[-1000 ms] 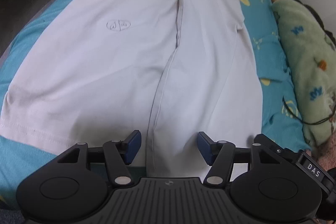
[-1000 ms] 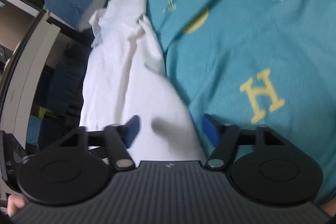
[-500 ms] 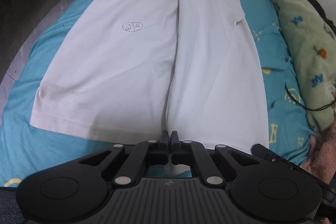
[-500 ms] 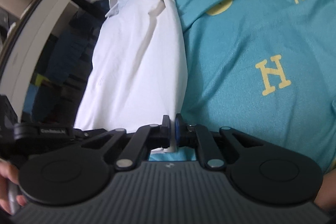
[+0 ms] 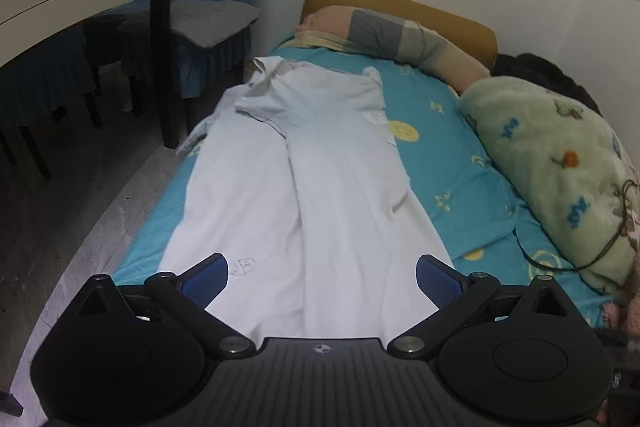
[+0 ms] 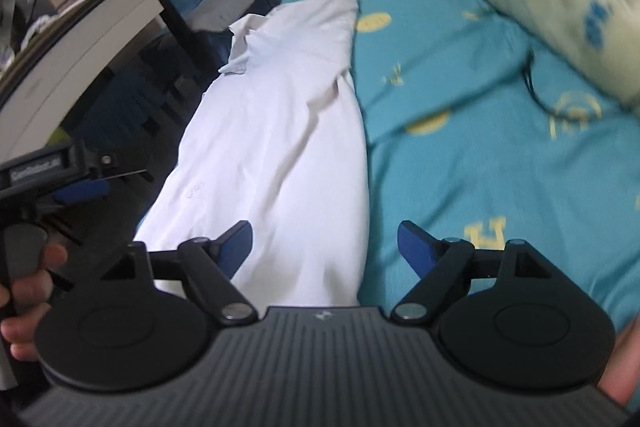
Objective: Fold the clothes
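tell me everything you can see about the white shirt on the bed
The white shirt looks like soft, thin knit cotton, lying flat lengthwise on the teal bedsheet. Its sides are folded inward, meeting in a long central seam. The collar end is rumpled near the far pillow; a small outlined logo shows near the hem. Both open tools, left and right, hover above it without gripping it.
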Available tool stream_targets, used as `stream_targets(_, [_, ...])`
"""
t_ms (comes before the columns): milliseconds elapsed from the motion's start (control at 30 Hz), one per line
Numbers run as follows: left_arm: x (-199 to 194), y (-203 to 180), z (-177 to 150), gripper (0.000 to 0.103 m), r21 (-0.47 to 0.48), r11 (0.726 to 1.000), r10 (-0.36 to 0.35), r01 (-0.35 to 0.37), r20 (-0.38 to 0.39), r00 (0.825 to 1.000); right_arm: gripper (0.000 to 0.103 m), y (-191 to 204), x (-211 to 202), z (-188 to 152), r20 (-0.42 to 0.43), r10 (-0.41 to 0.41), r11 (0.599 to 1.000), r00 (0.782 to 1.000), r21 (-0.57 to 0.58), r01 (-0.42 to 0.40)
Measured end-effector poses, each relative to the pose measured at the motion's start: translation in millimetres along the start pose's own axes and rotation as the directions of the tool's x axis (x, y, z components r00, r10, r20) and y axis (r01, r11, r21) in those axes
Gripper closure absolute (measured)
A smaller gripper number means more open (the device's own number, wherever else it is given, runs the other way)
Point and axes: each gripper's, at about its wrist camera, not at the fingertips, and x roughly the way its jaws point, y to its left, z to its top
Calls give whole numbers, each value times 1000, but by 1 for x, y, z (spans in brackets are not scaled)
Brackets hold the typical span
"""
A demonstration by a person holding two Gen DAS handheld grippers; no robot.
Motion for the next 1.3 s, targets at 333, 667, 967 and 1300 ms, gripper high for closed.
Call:
stream_targets(333, [2,50,-26,1,-110,992,65,-57,69,996,22,111,137,108,-40,38,910,998,-412,-51])
stream_targets(667, [46,129,-21,1,-339,927,178,-158,31,983,23,280,341,149,-171,19,545,985,-824,-154])
stream_targets(967, [92,167,-27,1,-420,890,153,-178,-94,984,25,326,448,119,-157,-139,331,978,-938,-104])
stream_targets(1300, [90,161,-27,1,-406,893,194,-197,-48,980,92,292,379,165,207,13,584,978,-795,160])
